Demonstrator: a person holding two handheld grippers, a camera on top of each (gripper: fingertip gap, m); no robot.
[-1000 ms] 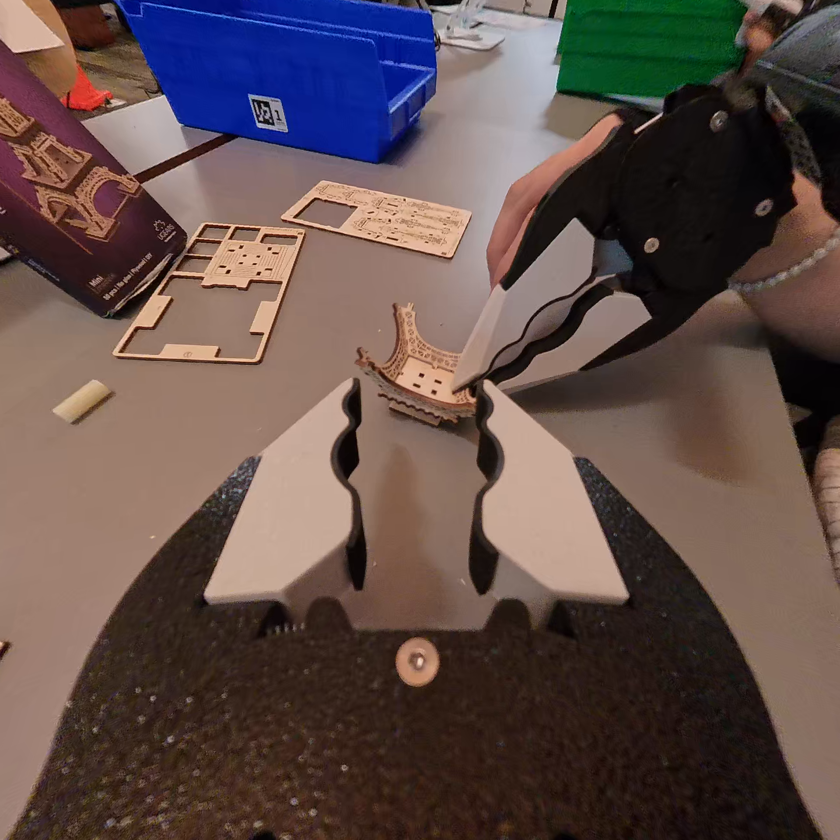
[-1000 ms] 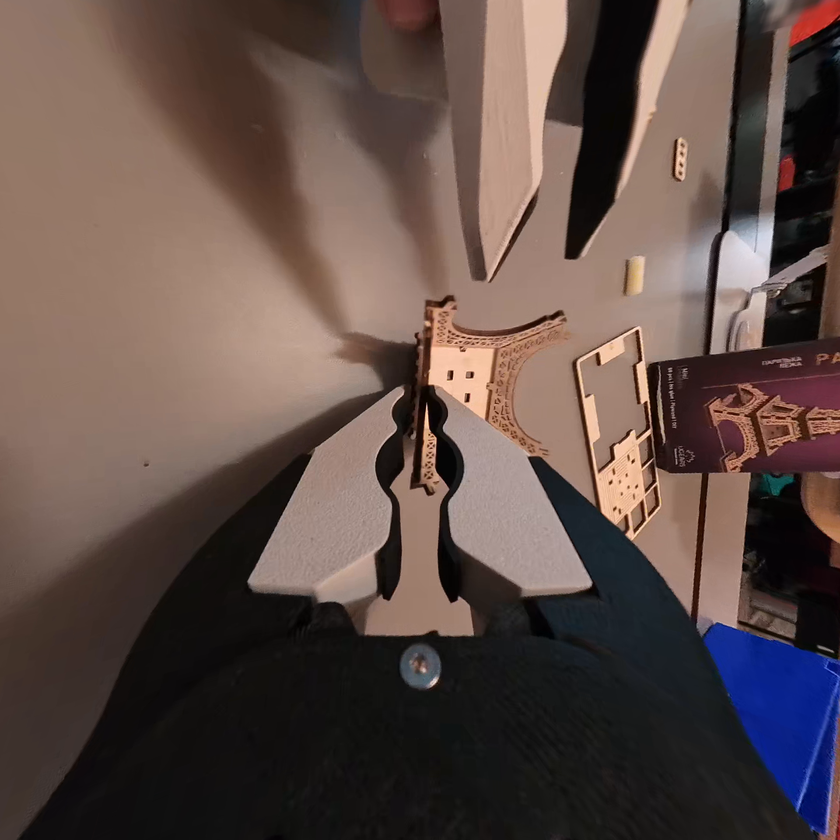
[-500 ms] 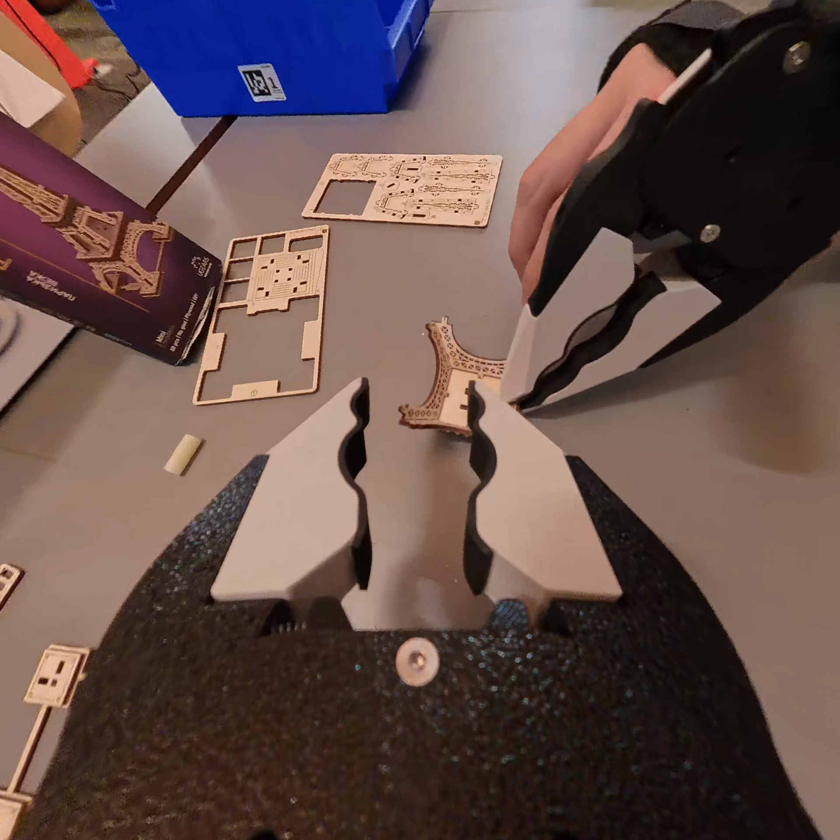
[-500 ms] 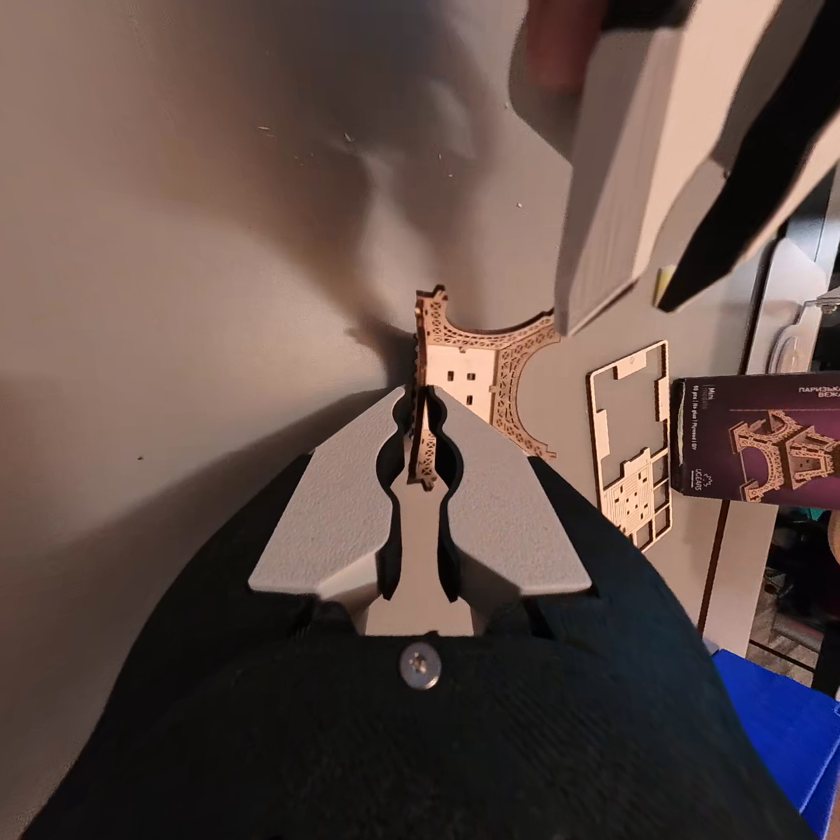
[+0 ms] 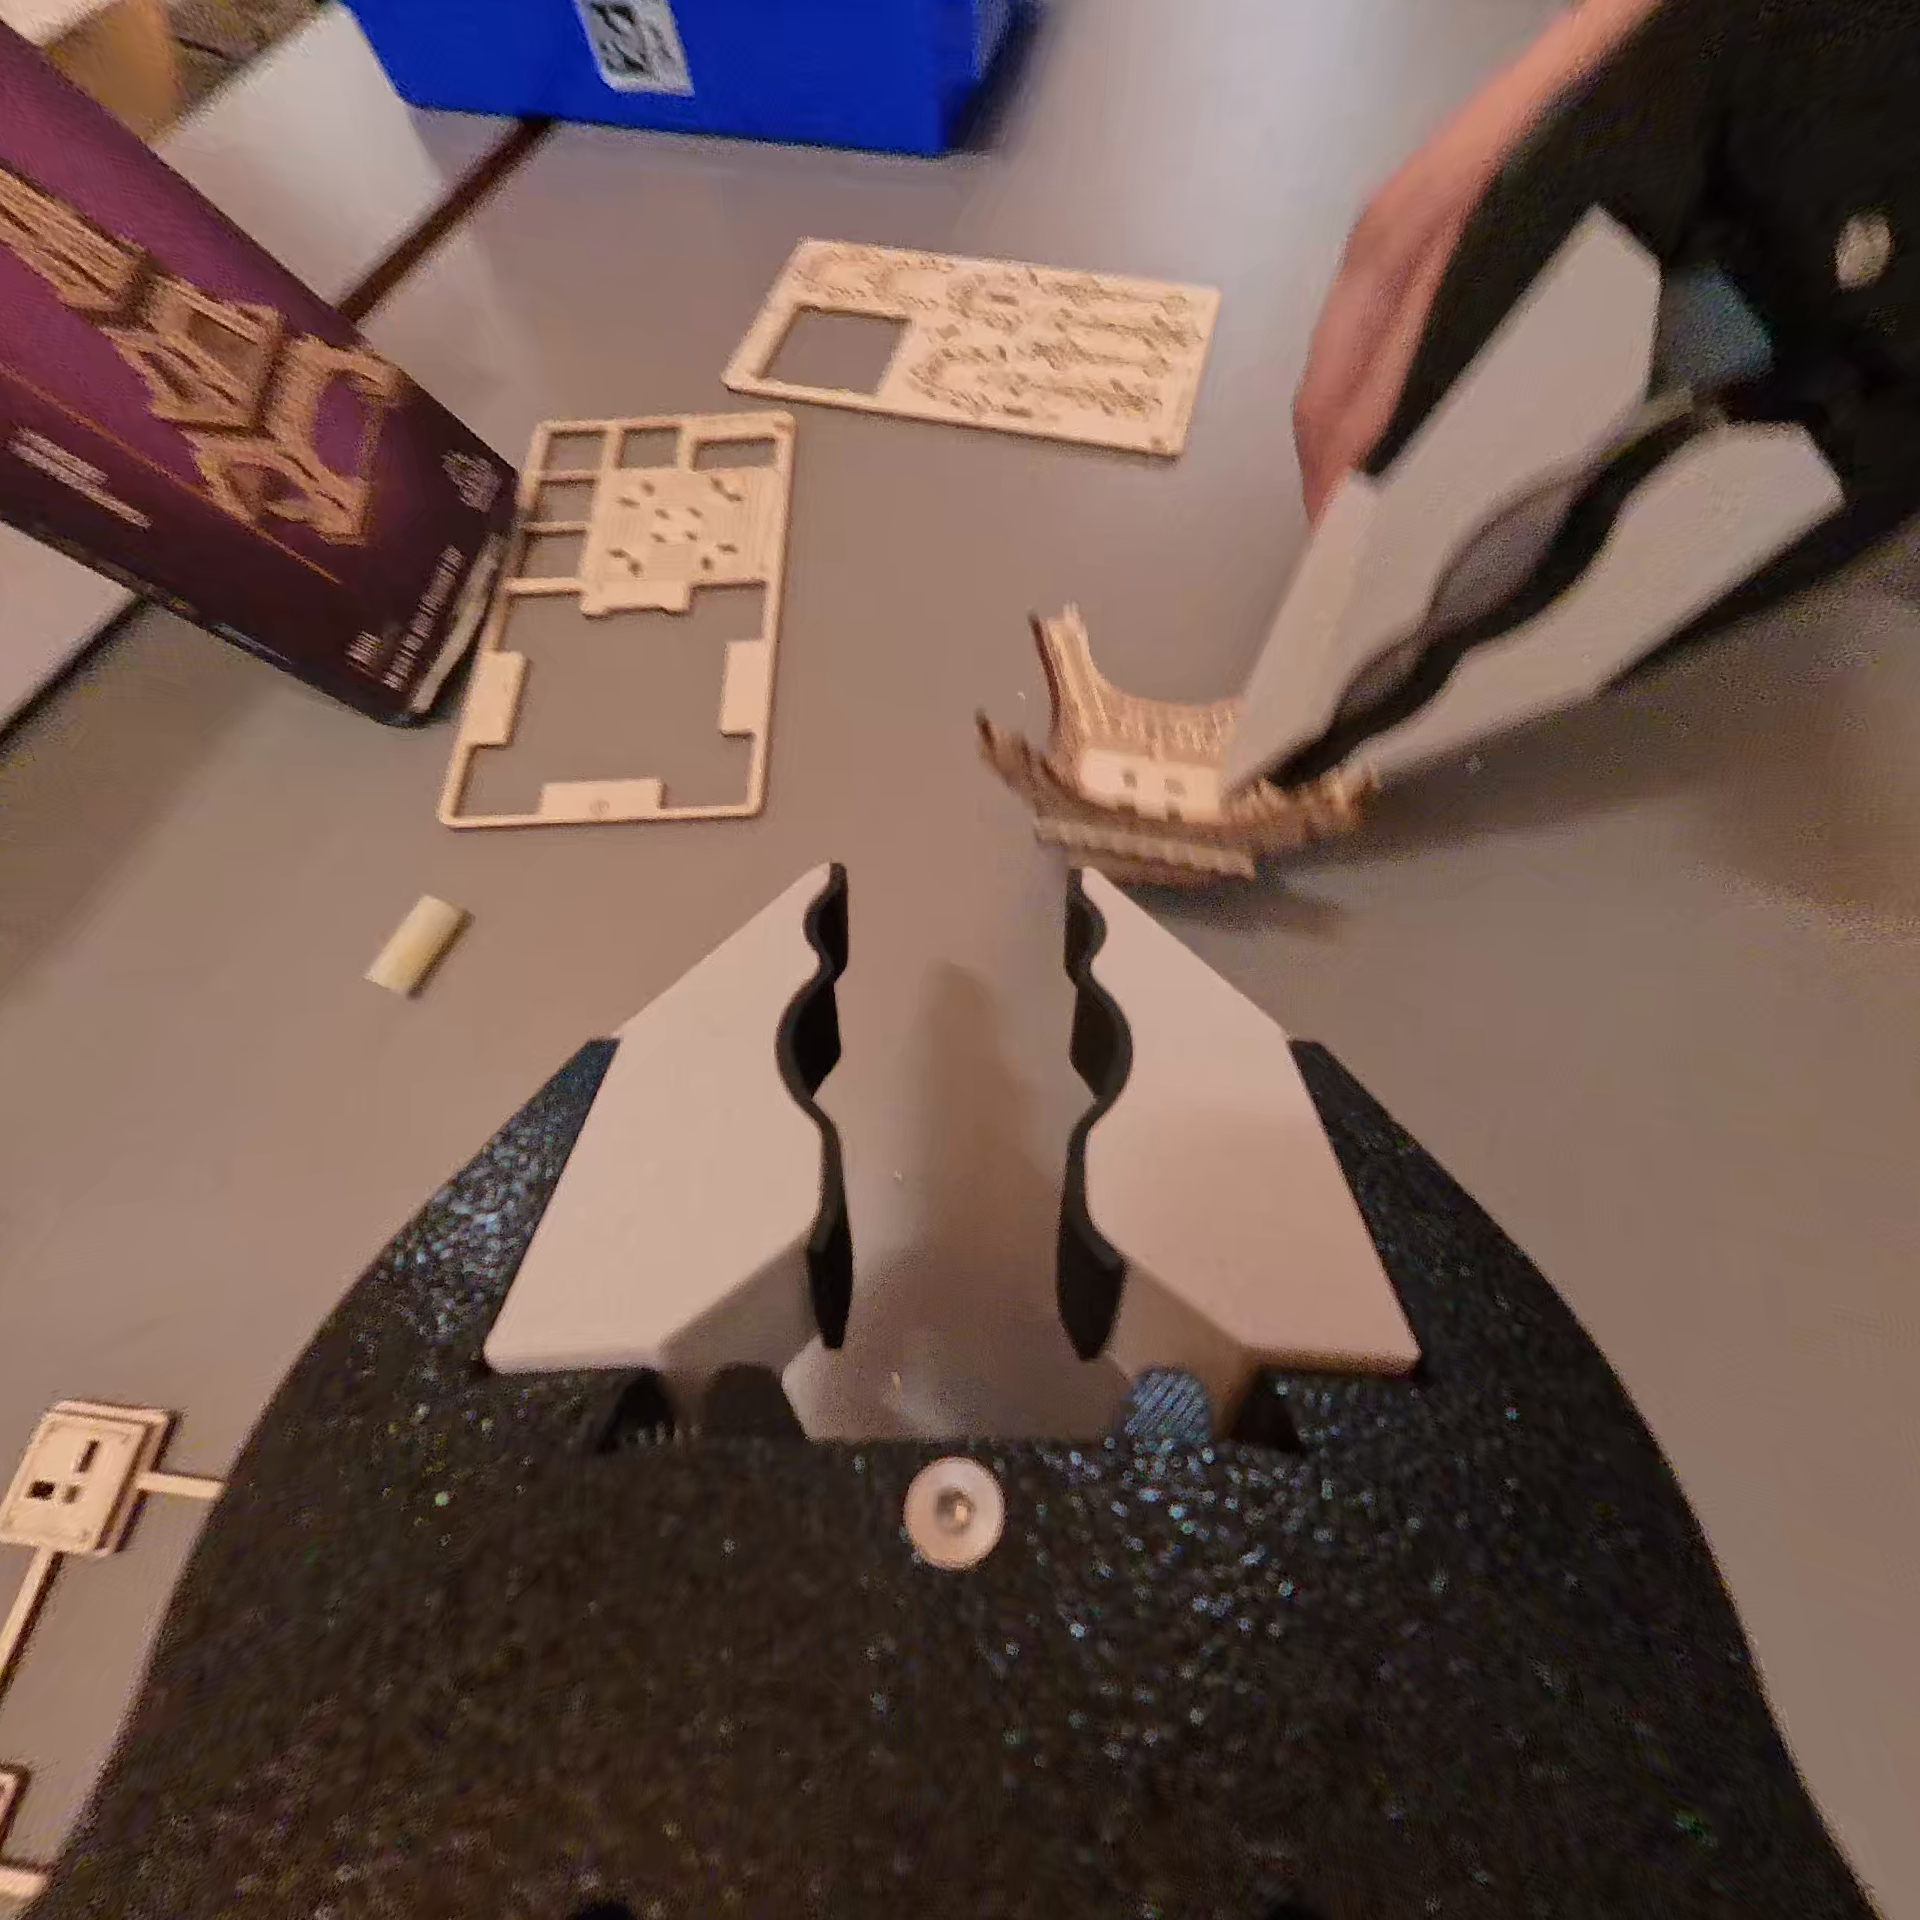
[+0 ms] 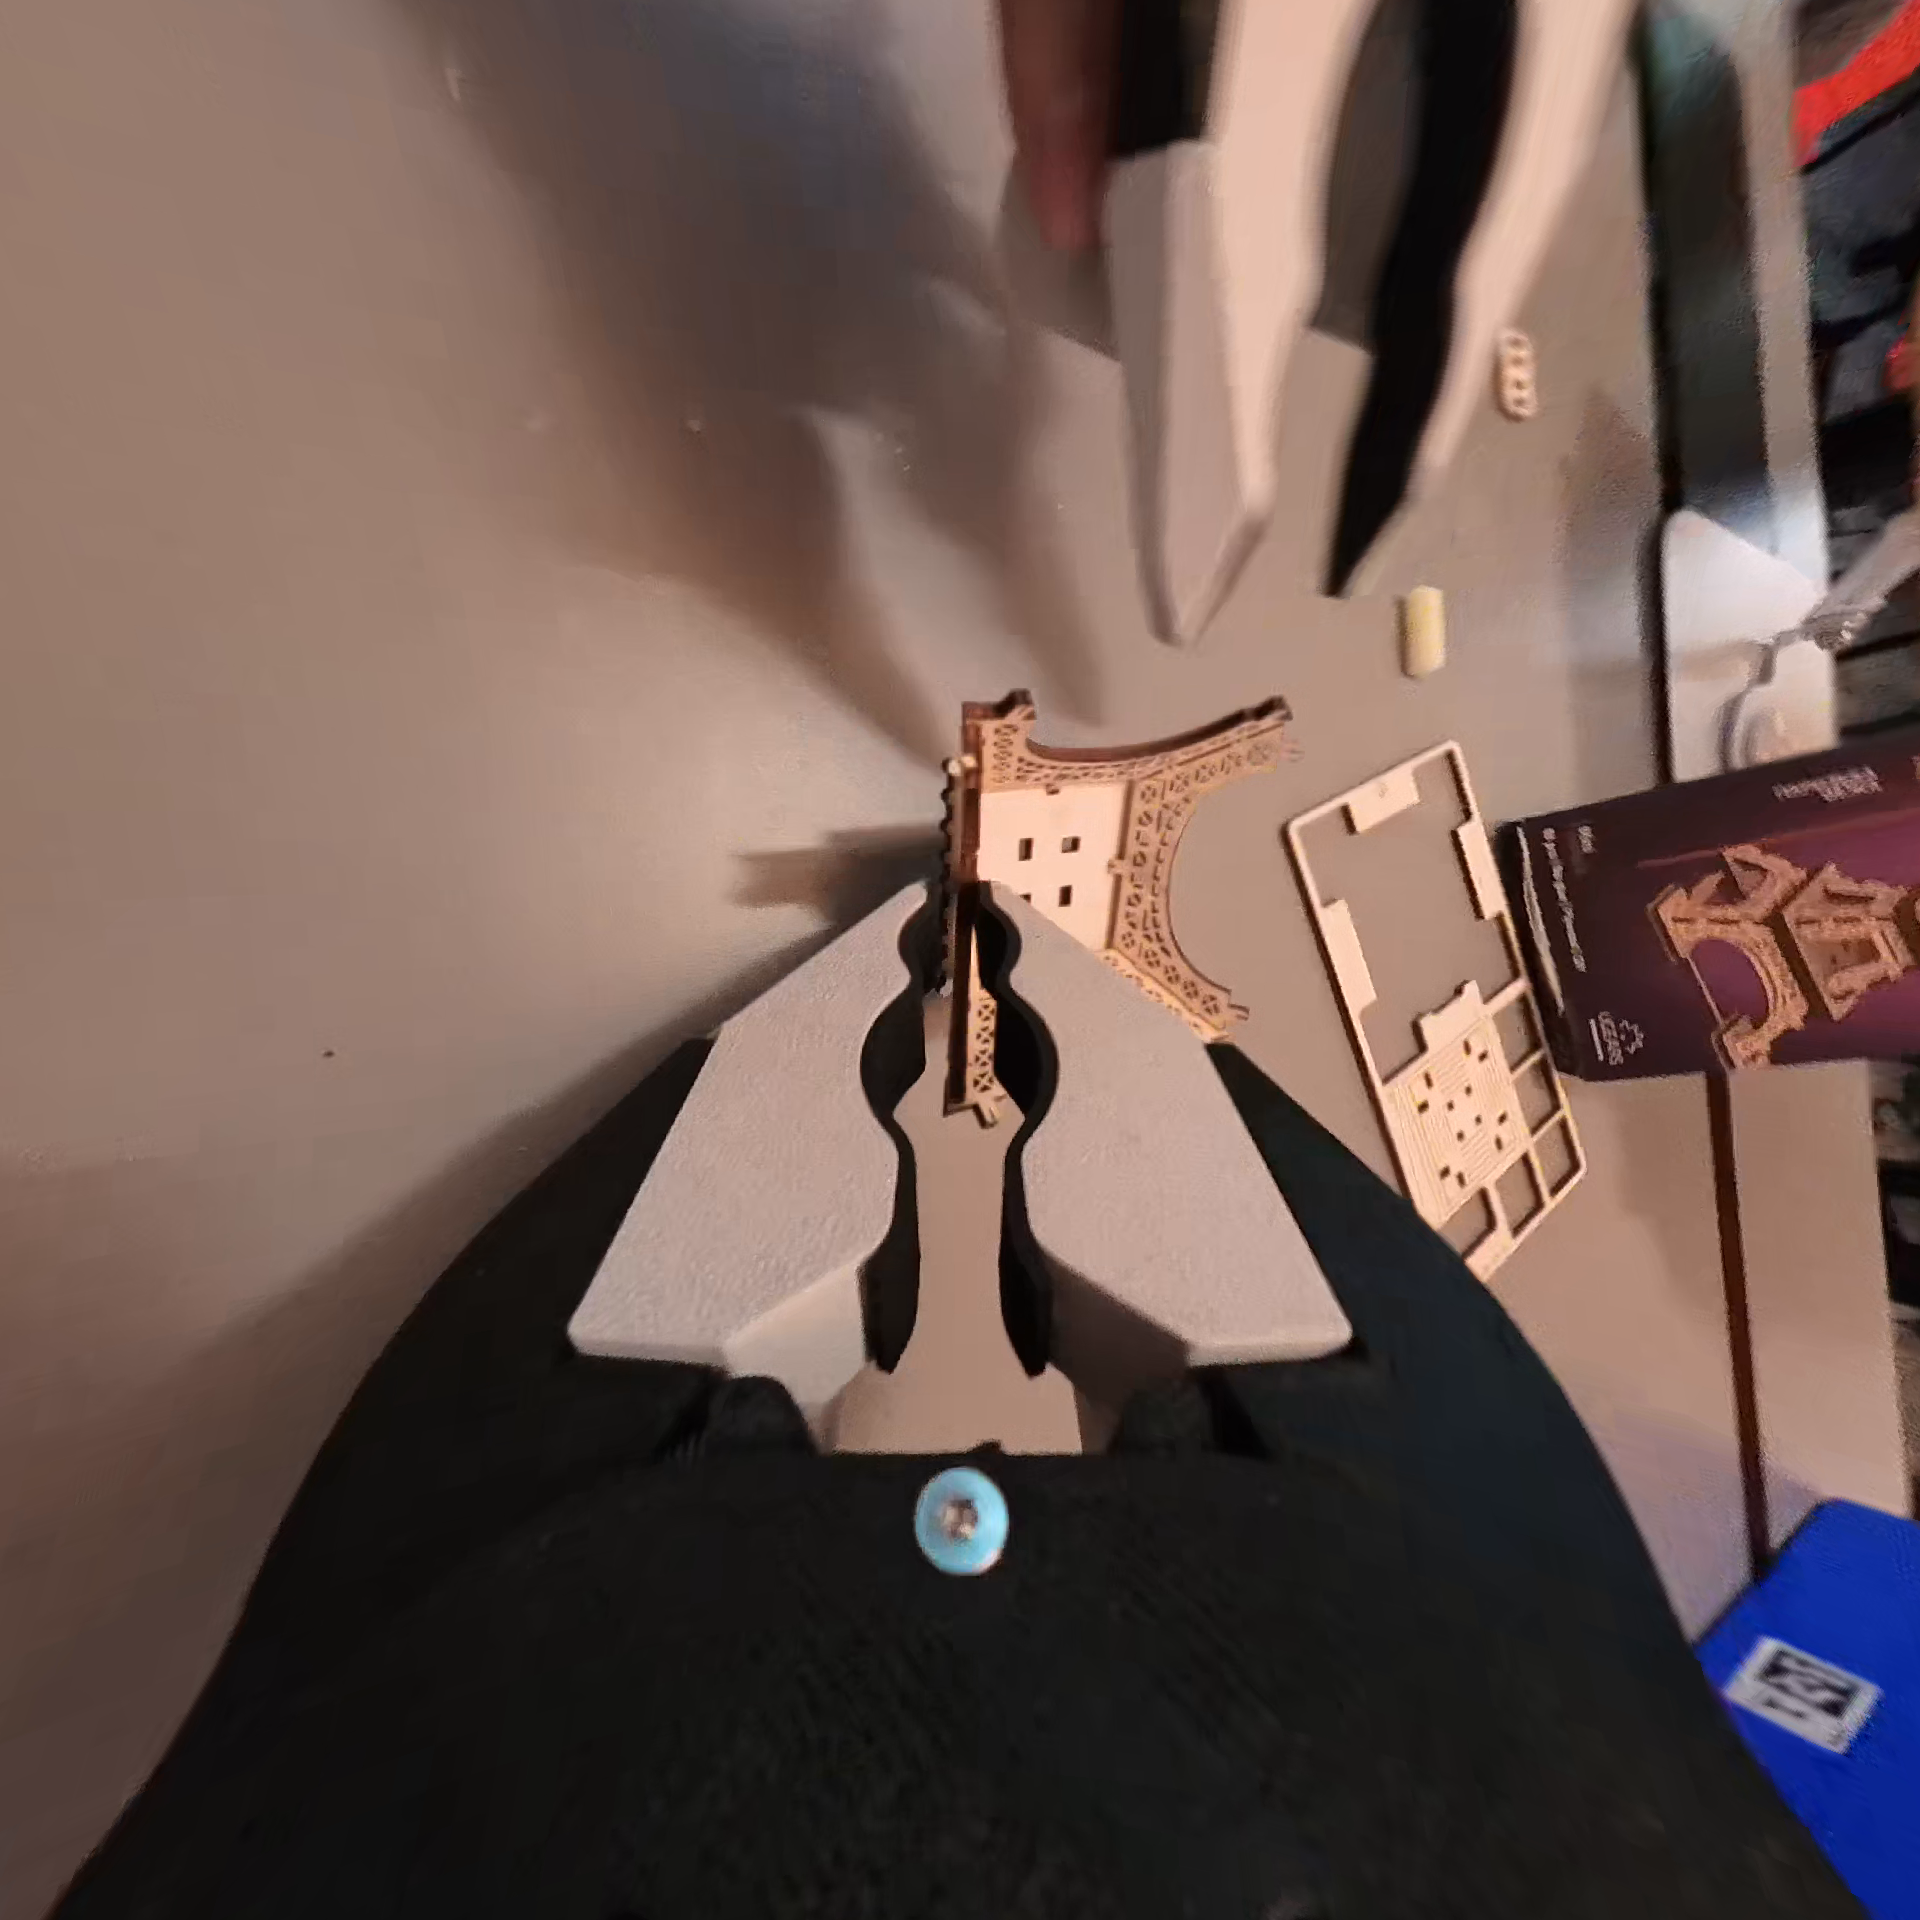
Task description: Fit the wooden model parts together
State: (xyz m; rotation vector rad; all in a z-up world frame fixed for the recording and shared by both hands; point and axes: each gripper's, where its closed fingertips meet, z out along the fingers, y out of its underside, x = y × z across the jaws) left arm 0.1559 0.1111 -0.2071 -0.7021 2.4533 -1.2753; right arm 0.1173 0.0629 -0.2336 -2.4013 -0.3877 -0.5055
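The wooden model assembly (image 5: 1132, 748), two lattice arch panels joined at an angle, rests on the grey table (image 5: 1558, 1143). My right gripper (image 6: 966, 899) is shut on one upright panel of the assembly (image 6: 1081, 852). It also shows in the left wrist view (image 5: 1283, 764), coming in from the right with a hand behind it. My left gripper (image 5: 956, 883) is open and empty, a short way in front of the assembly and left of it, not touching. It shows blurred in the right wrist view (image 6: 1262, 603), beyond the assembly.
Two punched wooden part sheets (image 5: 623, 623) (image 5: 977, 343) lie flat beyond the left gripper. A purple box (image 5: 208, 468) leans at the left and a blue bin (image 5: 727, 62) stands behind. A small cream block (image 5: 416, 945) and loose wooden parts (image 5: 73, 1486) lie at the left. The small cream block (image 5: 416, 945) lies some 12 cm from my left tips, 20 cm from my right tips. Look for it in the right wrist view (image 6: 1424, 628) too.
My left gripper has drawn back from the assembly, which its right finger was against, and stays open. The right gripper keeps its grip on the panel.
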